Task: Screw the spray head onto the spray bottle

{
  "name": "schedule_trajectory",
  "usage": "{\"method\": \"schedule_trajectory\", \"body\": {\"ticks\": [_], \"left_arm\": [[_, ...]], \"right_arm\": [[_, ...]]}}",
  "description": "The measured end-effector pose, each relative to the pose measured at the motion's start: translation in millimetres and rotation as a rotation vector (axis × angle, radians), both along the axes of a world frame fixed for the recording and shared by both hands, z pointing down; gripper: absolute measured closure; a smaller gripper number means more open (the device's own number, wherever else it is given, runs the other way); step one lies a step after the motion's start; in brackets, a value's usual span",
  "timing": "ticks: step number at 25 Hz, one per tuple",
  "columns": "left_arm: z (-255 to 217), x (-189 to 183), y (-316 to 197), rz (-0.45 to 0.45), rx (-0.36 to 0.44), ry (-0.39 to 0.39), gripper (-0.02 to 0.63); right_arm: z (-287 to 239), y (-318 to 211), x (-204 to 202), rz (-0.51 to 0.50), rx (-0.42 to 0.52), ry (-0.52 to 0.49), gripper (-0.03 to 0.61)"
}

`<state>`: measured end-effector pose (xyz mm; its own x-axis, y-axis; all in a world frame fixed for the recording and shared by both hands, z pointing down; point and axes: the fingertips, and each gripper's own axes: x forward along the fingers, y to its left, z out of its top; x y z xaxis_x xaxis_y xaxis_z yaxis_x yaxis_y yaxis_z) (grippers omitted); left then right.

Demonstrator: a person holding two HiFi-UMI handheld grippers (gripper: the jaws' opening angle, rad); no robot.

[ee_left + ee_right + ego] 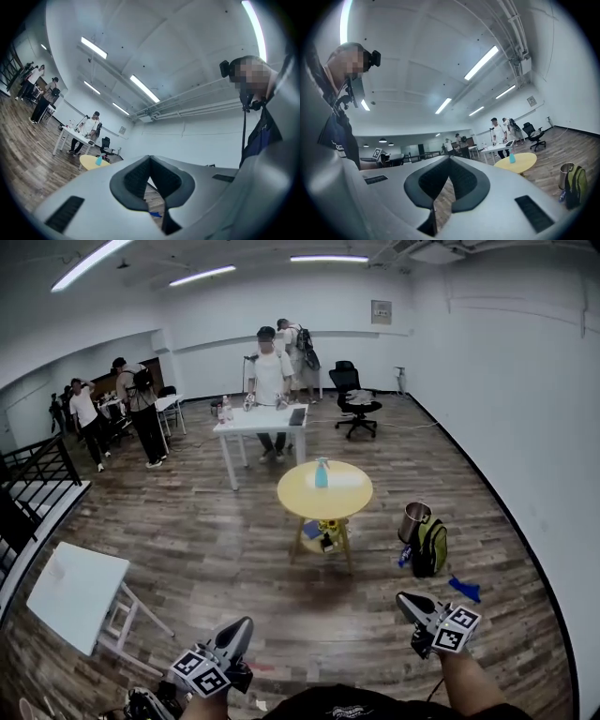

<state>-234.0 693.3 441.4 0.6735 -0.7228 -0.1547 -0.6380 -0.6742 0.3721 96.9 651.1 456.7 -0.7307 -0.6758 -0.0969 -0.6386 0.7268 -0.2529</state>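
Task not begun: spray bottle waits on the yellow table.
Left gripper and right gripper, well short of that table, are pressed shut and empty; spray head perhaps already fitted.

The head view looks from standing height forward and down over the wooden floor. The left gripper and right gripper sit at its bottom edge, and the round yellow counter stands well ahead near centre. Each gripper view sits just behind its own jaws, which are together, and tilts upward to the ceiling. All three views share the yellow counter, the blue bottle on it and the white counter behind. These appear small at the left gripper view's left and at the right gripper view's right.
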Motion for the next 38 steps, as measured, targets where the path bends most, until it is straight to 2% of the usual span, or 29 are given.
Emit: {"method": "schedule_trajectory", "body": {"ticks": [8,11,14,20,26,33,35,38], "left_arm": [[-7.3,107.2,-67.4,-0.021,0.004,-0.002,0.594],[-3.3,126.2,-87.1,-0.012,-0.01,-0.015,0.594],[0.5,127.8,-109.7,-0.005,-0.019,-0.022,0.594],[5.6,91.3,-194.2,0.048,-0.015,0.003,0.594],[-9.5,9.3,-288.1,0.123,0.012,-0.007,0.594],[-3.0,-85.2,-377.0,0.151,0.009,-0.011,0.594],[3.8,-95.0,-398.6,0.157,-0.004,-0.01,0.594],[4.5,-88.5,-426.8,0.152,-0.039,0.006,0.594]], "right_arm": [[-4.0,-84.8,83.9,-0.078,0.011,0.02,0.563],[1.3,-107.1,100.2,-0.078,-0.004,0.017,0.563],[8.0,-129.1,103.2,-0.078,-0.013,0.024,0.563],[6.3,-198.9,66.1,-0.034,-0.012,0.046,0.562],[-8.9,-273.8,-19.6,0.027,-0.007,0.043,0.561],[1.1,-356.3,-116.1,0.045,-0.029,0.039,0.557],[4.3,-375.7,-126.4,0.046,-0.043,0.045,0.555],[4.7,-405.4,-119.9,0.052,-0.052,0.041,0.551]]}}
